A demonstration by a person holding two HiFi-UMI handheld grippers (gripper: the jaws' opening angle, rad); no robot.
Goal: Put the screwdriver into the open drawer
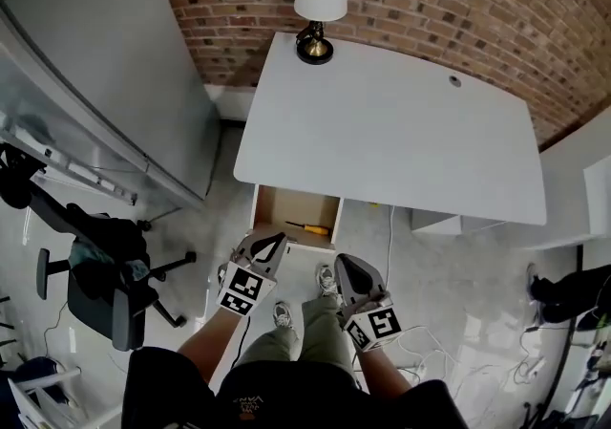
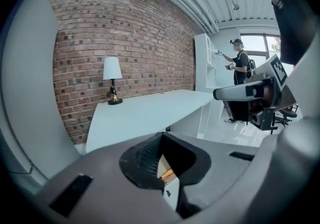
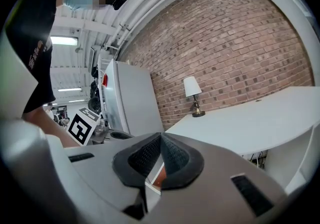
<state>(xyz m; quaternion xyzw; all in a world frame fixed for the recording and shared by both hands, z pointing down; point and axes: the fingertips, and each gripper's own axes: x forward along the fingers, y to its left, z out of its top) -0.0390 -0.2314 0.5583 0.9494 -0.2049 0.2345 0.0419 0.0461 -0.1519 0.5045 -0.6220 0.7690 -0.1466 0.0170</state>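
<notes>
A yellow-handled screwdriver point(image 1: 307, 227) lies inside the open wooden drawer point(image 1: 273, 203) under the white desk's point(image 1: 391, 131) front left edge. My left gripper point(image 1: 277, 240) is shut and empty, hovering just in front of the drawer's near edge. In the left gripper view its jaws point(image 2: 162, 135) meet at the tips, and a sliver of the orange handle point(image 2: 167, 173) shows through the gap below them. The right gripper point(image 1: 342, 265) is beside it to the right, also shut with nothing in it. Its tips point(image 3: 161, 137) touch in the right gripper view.
A table lamp point(image 1: 318, 7) stands at the desk's back left by the brick wall. A tall grey cabinet point(image 1: 105, 64) is on the left, with a black office chair point(image 1: 105, 265) near it. White cables point(image 1: 420, 341) trail on the floor. A person point(image 2: 239, 63) stands far off.
</notes>
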